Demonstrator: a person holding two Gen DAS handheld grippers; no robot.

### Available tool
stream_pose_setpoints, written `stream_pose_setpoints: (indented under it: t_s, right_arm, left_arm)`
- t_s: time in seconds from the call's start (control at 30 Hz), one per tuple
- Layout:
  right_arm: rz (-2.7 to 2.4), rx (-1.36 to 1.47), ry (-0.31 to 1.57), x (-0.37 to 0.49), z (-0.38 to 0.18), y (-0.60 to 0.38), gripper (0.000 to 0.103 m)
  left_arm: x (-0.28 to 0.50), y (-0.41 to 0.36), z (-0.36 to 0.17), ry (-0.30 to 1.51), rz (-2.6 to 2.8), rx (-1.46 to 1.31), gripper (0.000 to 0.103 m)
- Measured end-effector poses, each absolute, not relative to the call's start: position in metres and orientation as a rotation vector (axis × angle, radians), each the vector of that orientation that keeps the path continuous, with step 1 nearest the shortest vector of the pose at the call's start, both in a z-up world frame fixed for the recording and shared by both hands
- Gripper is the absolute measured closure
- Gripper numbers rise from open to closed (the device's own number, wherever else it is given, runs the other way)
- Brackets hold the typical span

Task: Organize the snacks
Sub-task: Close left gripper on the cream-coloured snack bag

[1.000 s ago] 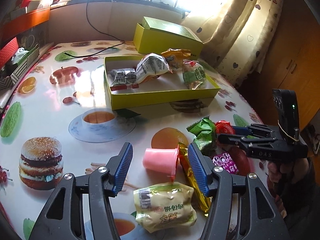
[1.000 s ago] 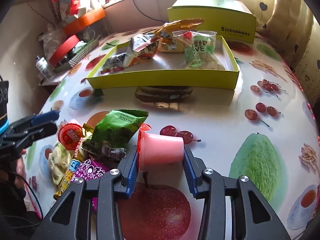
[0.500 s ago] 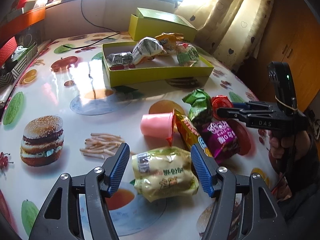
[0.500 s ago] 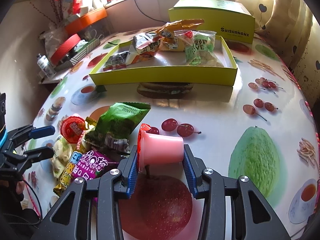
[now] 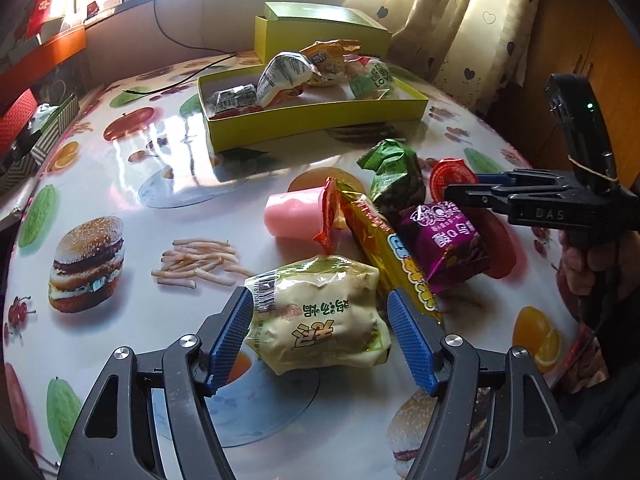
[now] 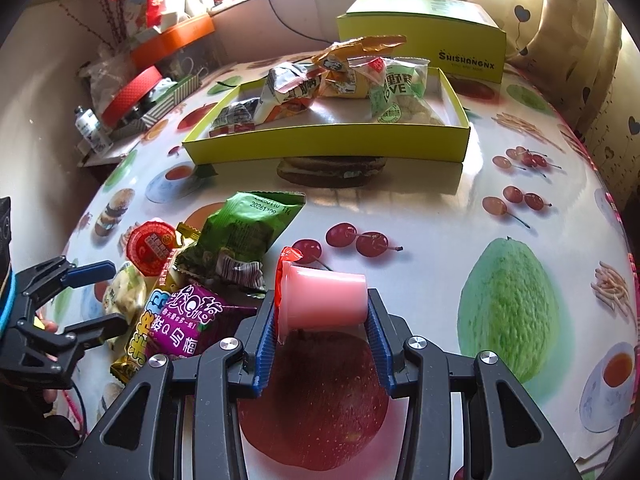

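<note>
My left gripper (image 5: 320, 334) is open, its blue pads on either side of a pale yellow-green snack bag (image 5: 320, 320) lying on the table. My right gripper (image 6: 322, 326) is shut on a pink jelly cup (image 6: 324, 300) held on its side. Loose snacks lie in a pile: a second pink jelly cup (image 5: 296, 216), a gold bar (image 5: 384, 244), a purple pack (image 5: 448, 240), a green bag (image 5: 394, 174) and a red-lidded cup (image 5: 452, 174). A yellow tray (image 6: 328, 146) further back holds several packs.
A closed yellow box (image 6: 424, 38) stands behind the tray. Red and orange boxes (image 6: 132, 92) and a small bottle (image 6: 90, 128) crowd the far left edge. A curtain (image 5: 452, 20) hangs at the right. A black cable (image 5: 180, 44) runs across the back.
My left gripper has pulled back from the second pink jelly cup and now straddles the yellow-green bag. My right gripper still holds its pink cup and has shifted slightly.
</note>
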State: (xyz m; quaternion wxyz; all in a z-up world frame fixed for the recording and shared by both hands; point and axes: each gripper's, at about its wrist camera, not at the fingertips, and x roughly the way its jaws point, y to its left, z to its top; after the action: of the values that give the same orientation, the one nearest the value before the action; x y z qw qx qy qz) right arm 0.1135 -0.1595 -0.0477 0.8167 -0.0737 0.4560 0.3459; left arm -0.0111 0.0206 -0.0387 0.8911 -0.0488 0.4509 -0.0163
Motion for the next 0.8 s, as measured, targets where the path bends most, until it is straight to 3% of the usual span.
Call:
stream_pose_setpoints:
  t_s: [0.8]
  right_arm:
    - [0.729, -0.183, 0.952, 0.111, -0.047, -0.158, 0.062]
  left_arm:
    - [-0.004, 0.015, -0.055, 0.934, 0.009, -0.008, 0.027]
